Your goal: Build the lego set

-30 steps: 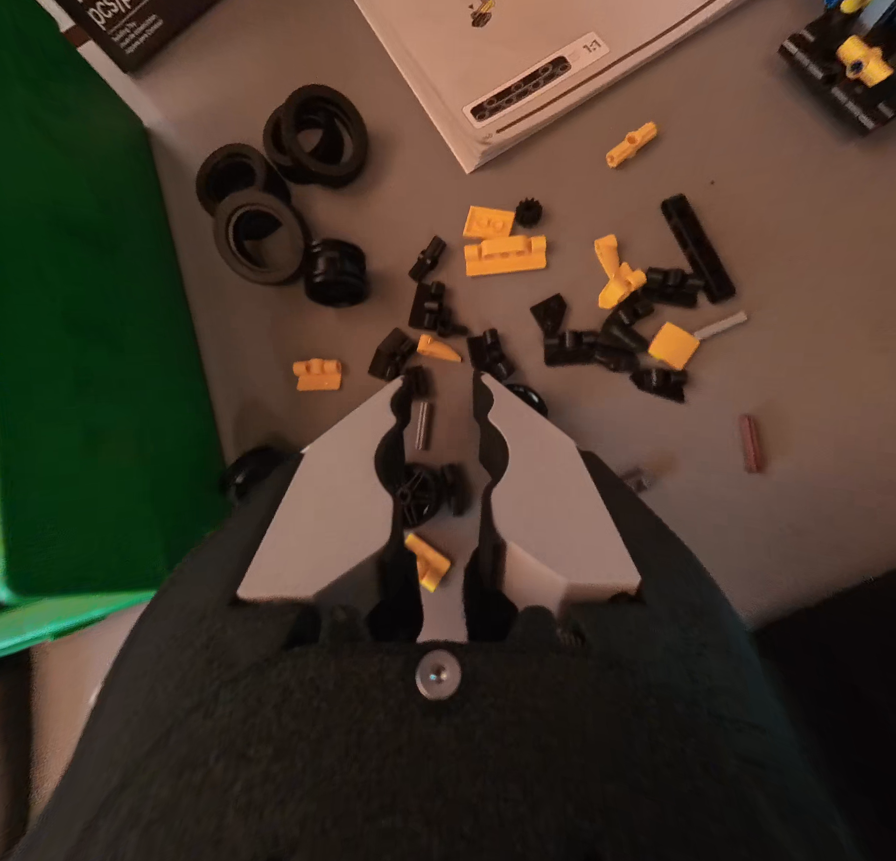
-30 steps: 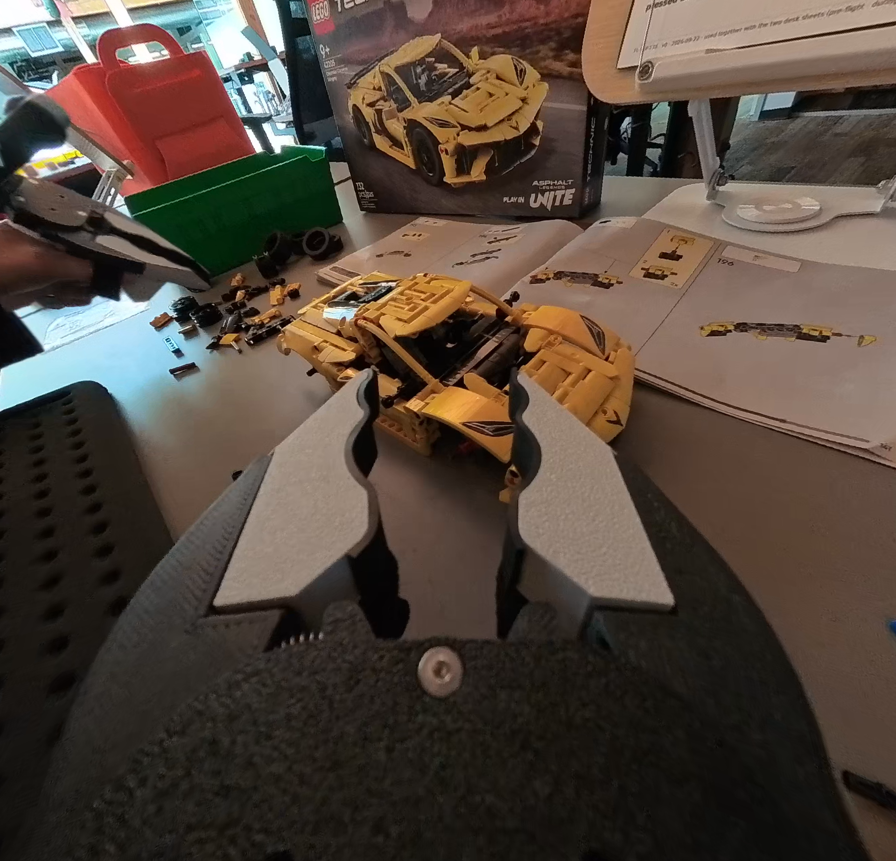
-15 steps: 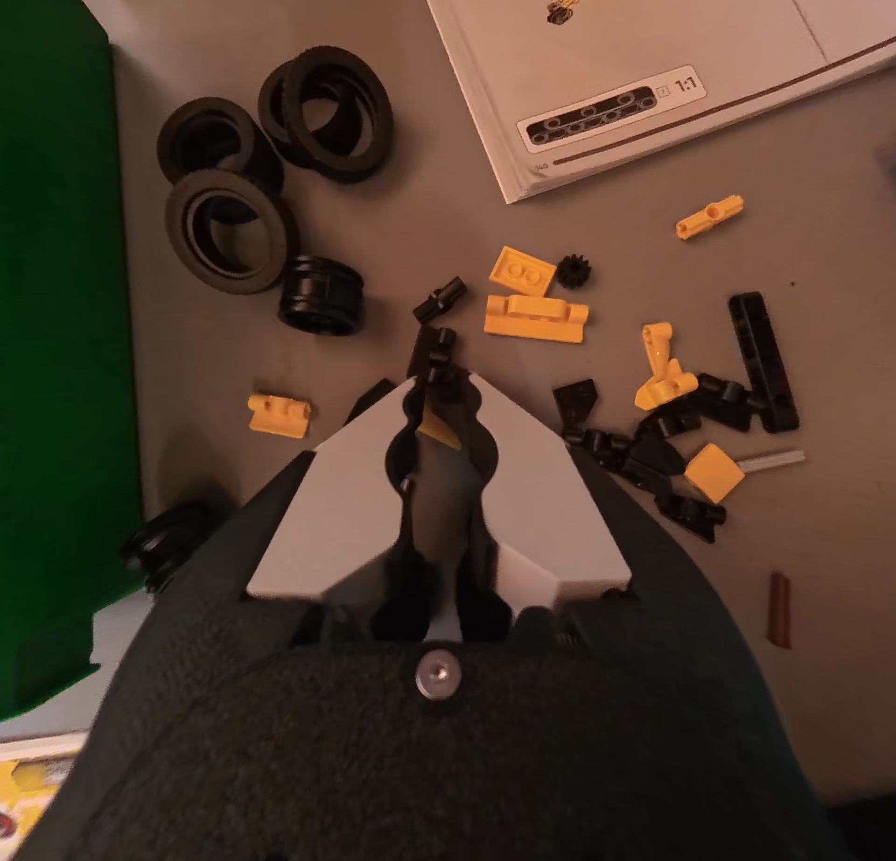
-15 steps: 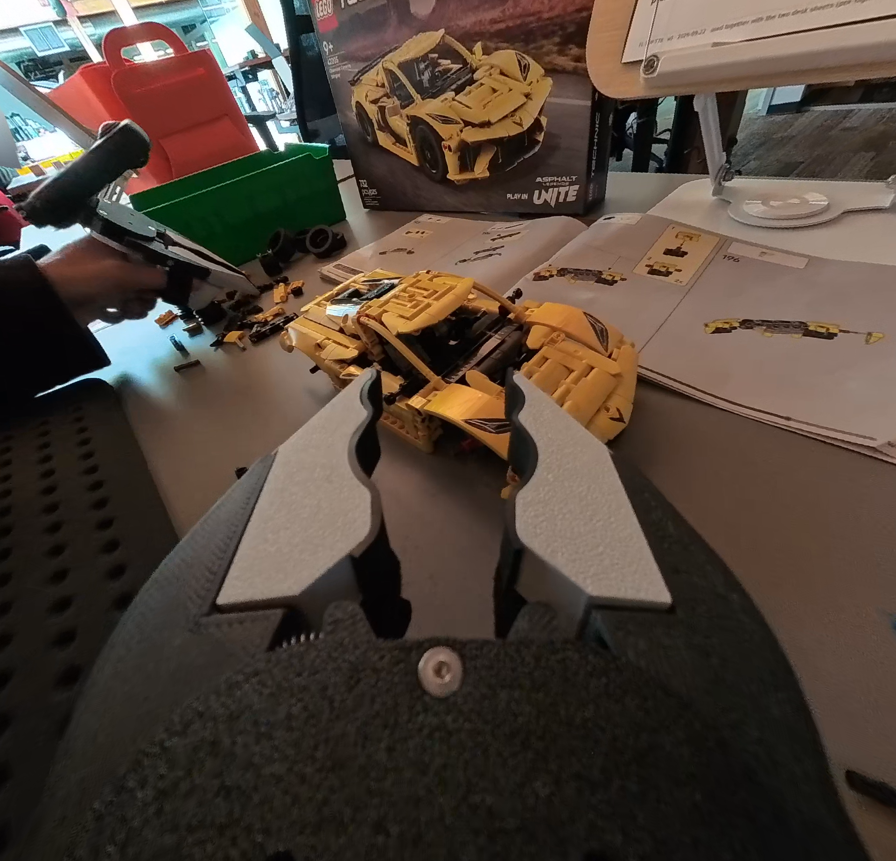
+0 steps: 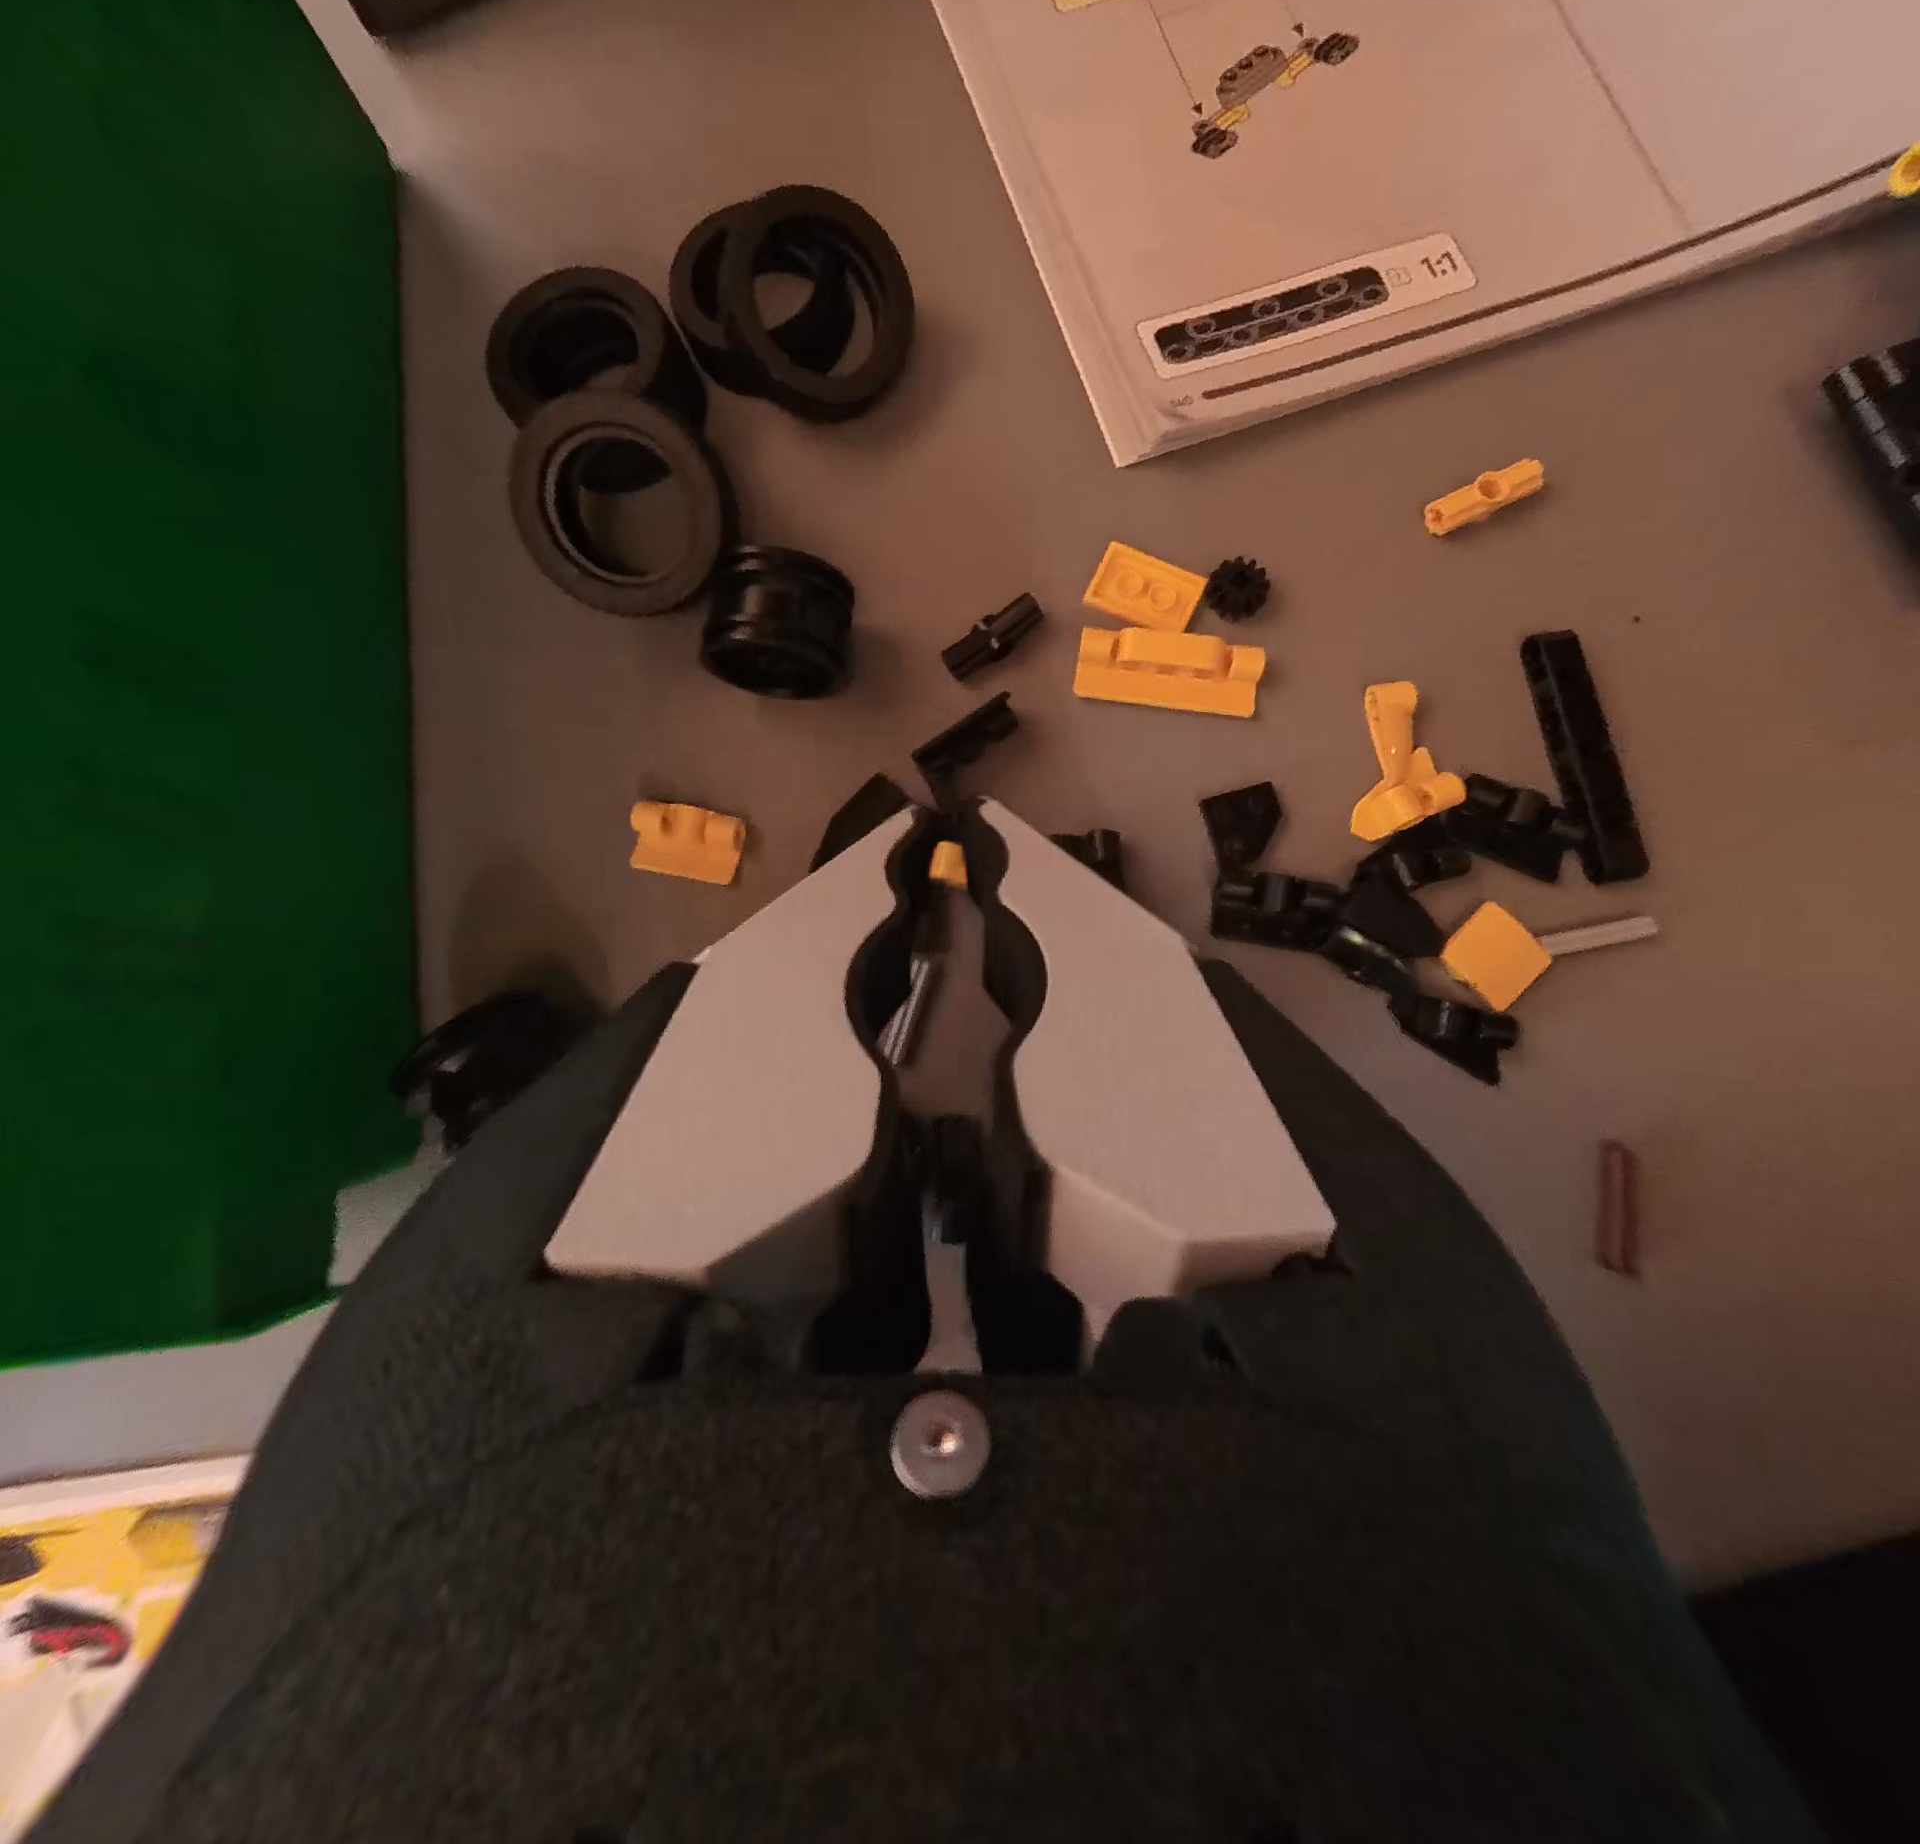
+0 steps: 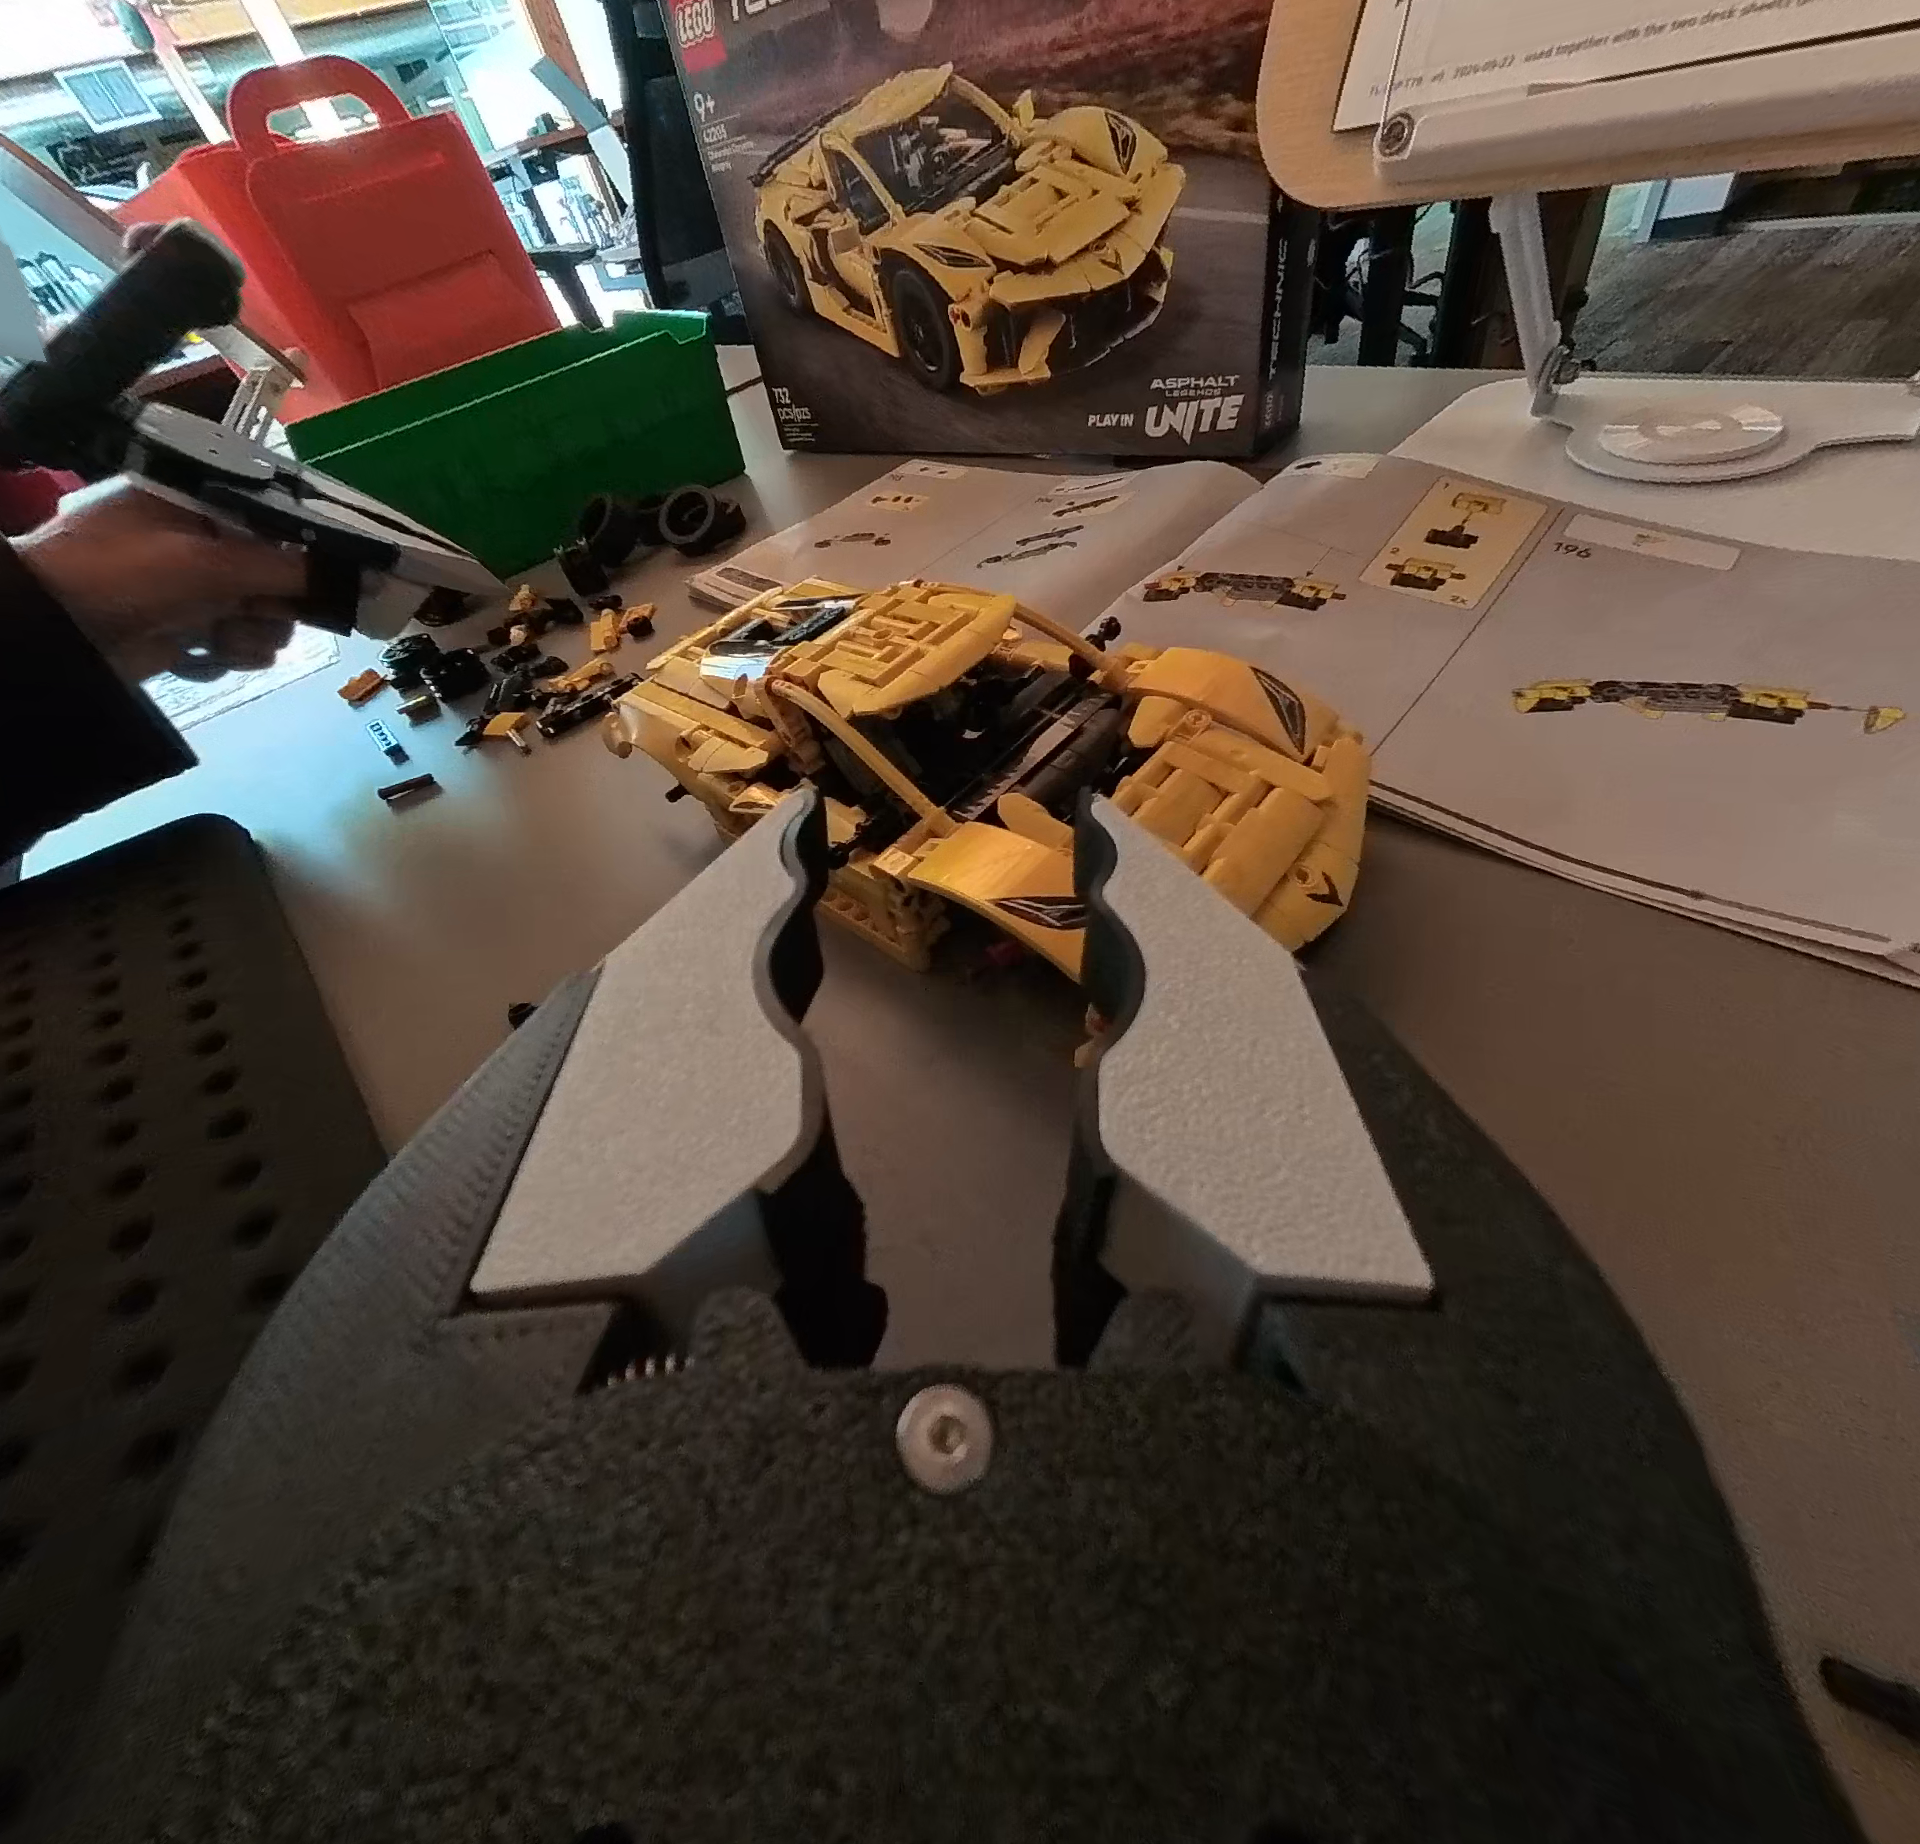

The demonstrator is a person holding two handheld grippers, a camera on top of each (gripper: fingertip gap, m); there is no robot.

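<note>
**Left gripper closes over the loose parts**

The left gripper (image 5: 951,818) hangs over the scatter of loose parts (image 5: 1351,859) on the grey bench (image 5: 1714,859), its tips nearly together at the front. A small black piece (image 5: 961,745) sticks out just ahead of the tips, its long axis running up and to the right; whether it is pinched or merely lying on the bench under them I cannot tell. Between the fingers further back show a yellow bit (image 5: 948,862) and a thin grey pin (image 5: 914,1005) (both seem to lie on the bench below).

The right gripper (image 6: 951,838) is wide open and empty, pointing at the near side of the yellow car (image 6: 1039,714), which sits in the middle of the bench, touching the open manual (image 6: 1558,651). The parts lie to the car's left, so the left gripper is by far the nearer to them.

Tyres (image 5: 727,381) and a black rim (image 5: 777,620) sit beside the green bin (image 5: 187,547). The box (image 6: 966,184) behind bears a brand logo, printed words and a picture of the car; the manual pages carry step numbers and a scale diagram.
</note>
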